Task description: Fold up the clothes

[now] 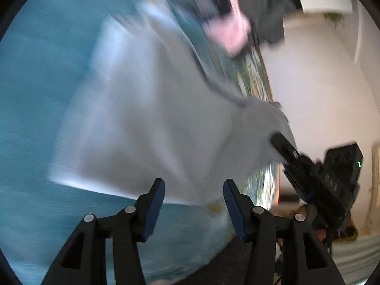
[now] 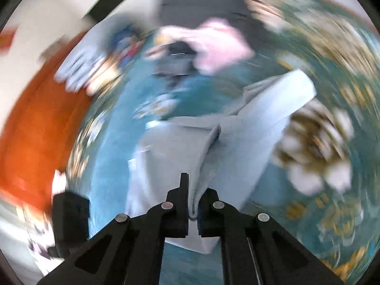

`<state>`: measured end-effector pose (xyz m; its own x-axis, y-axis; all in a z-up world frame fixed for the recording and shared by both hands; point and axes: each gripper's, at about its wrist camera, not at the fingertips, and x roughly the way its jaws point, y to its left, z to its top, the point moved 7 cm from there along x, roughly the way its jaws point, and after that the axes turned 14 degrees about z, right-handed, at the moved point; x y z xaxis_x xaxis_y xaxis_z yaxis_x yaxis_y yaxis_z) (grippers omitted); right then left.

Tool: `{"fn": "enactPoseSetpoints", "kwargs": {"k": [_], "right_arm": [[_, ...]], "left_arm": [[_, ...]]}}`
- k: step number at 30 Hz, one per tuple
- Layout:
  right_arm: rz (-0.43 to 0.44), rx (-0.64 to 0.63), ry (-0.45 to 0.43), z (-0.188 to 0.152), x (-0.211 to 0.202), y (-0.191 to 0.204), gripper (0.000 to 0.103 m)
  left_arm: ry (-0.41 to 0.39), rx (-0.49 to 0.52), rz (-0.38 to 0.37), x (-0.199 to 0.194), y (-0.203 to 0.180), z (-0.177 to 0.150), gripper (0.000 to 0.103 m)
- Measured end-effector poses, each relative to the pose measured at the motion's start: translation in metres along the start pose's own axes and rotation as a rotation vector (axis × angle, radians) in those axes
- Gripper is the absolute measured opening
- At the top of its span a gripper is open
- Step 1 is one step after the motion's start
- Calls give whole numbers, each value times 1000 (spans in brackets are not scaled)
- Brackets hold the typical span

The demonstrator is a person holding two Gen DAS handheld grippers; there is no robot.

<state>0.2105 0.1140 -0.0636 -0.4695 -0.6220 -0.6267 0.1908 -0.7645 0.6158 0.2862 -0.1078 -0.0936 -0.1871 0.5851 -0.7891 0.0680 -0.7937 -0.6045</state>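
A light grey garment (image 1: 147,128) lies spread on a teal bedcover (image 1: 33,95). My left gripper (image 1: 194,201) is open and empty just short of the garment's near edge. My right gripper (image 2: 194,204) is shut on a bunched fold of the grey garment (image 2: 249,133) and lifts it. In the left wrist view the right gripper (image 1: 280,142) shows at the right, pinching the garment's corner. Both views are blurred by motion.
A heap of dark grey (image 1: 261,7) and pink clothes (image 1: 232,30) lies at the far end of the bed; it also shows in the right wrist view (image 2: 220,42). The bedcover has a floral border (image 2: 332,142). An orange surface (image 2: 35,130) lies left.
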Motion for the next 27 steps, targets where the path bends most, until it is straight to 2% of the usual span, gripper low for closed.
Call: {"fn": "enactPoseSetpoints", "kwargs": {"k": [2, 4, 7, 9, 10, 14, 15, 16, 18, 19, 21, 24, 26, 27], "right_arm": [[21, -125, 51, 2, 17, 38, 5], [53, -204, 133, -12, 44, 68, 5], [15, -197, 306, -50, 101, 72, 5], [-10, -202, 397, -76, 133, 70, 5], [-16, -199, 405, -81, 139, 70, 6], [-23, -172, 381, -84, 140, 66, 10], [-4, -170, 383, -84, 138, 67, 21], [38, -169, 386, -84, 135, 72, 33], [139, -142, 375, -84, 121, 79, 36], [183, -125, 366, -82, 115, 81, 37], [231, -86, 312, -76, 94, 75, 44], [176, 14, 190, -64, 60, 31, 46], [108, 89, 124, -59, 40, -6, 46], [77, 134, 114, -61, 34, -24, 46]], "left_arm": [[-69, -56, 28, -27, 32, 11, 55], [-116, -130, 47, -46, 64, 18, 56], [-130, -256, 44, -54, 101, 21, 56], [-116, -281, 27, -52, 111, 18, 56], [-107, -279, 24, -49, 111, 16, 56], [-75, -230, -1, -33, 93, 17, 58], [-68, -219, -15, -28, 86, 18, 58], [-63, -206, -30, -25, 78, 20, 58], [-53, -178, -61, -20, 63, 23, 59], [-55, -143, -50, -20, 57, 22, 60], [-63, -68, -22, -21, 43, 21, 65], [-59, 47, 56, -12, 24, 17, 66], [-64, 81, 135, -2, 18, 17, 66], [-62, 101, 247, 6, 24, 18, 66]]}}
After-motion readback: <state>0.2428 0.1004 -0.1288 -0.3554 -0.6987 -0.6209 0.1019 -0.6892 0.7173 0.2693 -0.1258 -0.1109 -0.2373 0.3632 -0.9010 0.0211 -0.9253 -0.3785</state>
